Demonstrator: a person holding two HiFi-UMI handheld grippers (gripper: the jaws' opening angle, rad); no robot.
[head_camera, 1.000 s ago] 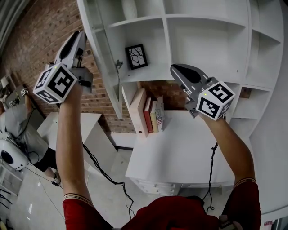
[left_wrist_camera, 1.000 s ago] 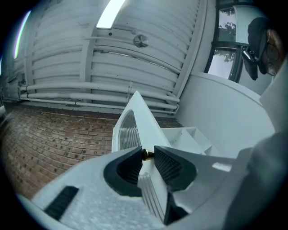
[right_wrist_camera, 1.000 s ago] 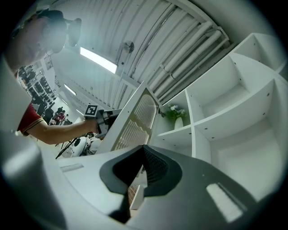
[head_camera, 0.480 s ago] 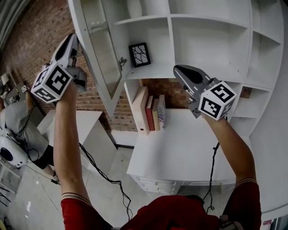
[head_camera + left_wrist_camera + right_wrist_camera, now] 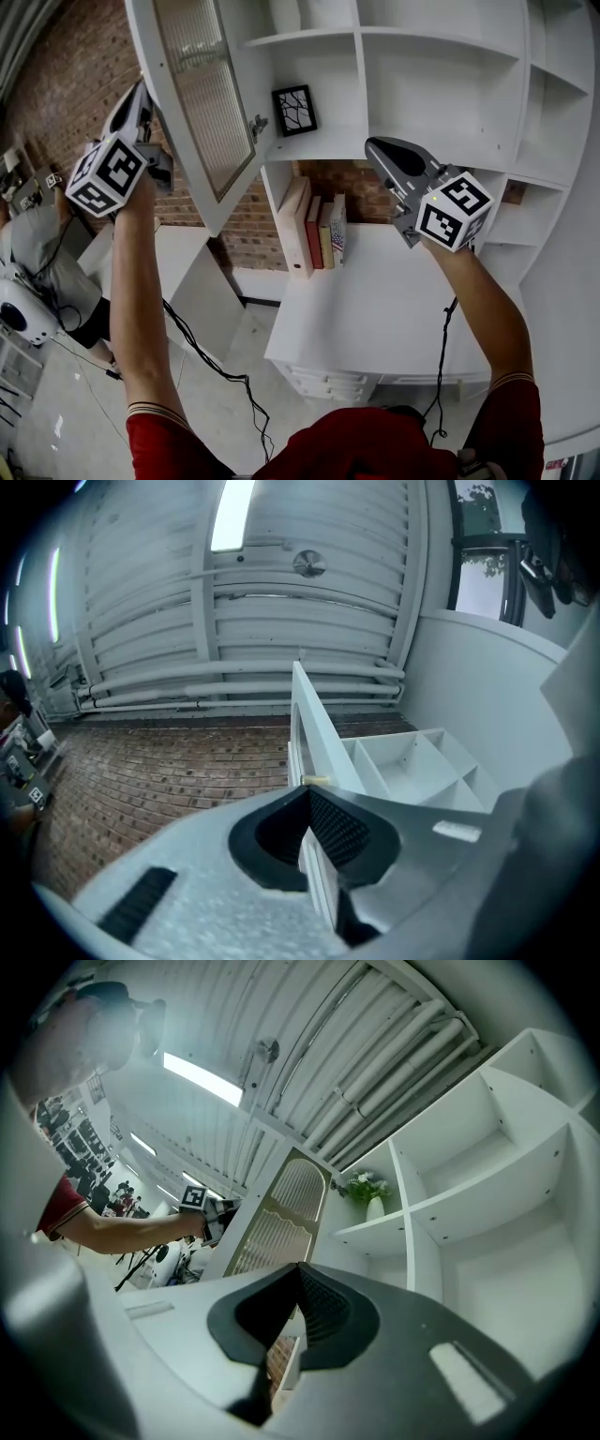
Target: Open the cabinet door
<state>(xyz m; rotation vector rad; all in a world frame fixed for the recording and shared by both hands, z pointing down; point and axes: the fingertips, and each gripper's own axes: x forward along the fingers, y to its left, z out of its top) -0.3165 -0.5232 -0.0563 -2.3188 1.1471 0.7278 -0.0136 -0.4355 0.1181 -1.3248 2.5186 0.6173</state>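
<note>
Holds left gripper [image 5: 141,89], jaws pinched together on nothing, at ten o'clock beside the free edge of the cabinet door [image 5: 197,103] (swung wide), likely for nudging. Parks right gripper [image 5: 372,145], likewise closed, at two o'clock, clear of it.

A white counter [image 5: 375,319] carries a row of books [image 5: 317,234] standing upright at its back left corner, close to the brick wall [image 5: 342,192]. Above it, the cabinet [image 5: 441,84] has open white shelves. One bears a small black frame [image 5: 294,111], another a vase [image 5: 374,1207] with a green plant. On the floor [image 5: 234,323], black cables [image 5: 217,370] trail beside a low white cupboard [image 5: 187,272].
</note>
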